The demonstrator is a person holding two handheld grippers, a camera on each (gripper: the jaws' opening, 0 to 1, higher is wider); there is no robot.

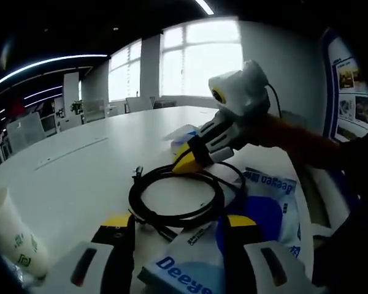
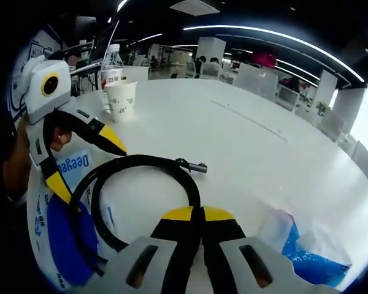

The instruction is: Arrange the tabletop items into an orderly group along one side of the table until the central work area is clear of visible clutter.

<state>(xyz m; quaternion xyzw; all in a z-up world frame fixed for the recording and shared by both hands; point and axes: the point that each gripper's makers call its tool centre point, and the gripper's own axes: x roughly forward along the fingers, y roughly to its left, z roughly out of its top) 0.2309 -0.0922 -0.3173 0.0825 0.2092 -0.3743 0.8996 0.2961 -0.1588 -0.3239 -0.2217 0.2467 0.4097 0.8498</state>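
under the coiled black cable (image 1: 175, 199) lies a "deeyeo" pack (image 1: 270, 211).

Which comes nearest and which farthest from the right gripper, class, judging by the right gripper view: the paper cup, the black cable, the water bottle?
1. Black cable: nearest, coiled just ahead of the right gripper, slightly to its left.
2. Paper cup: much farther, standing up the table at upper left.
3. Water bottle: farthest, right behind the cup.
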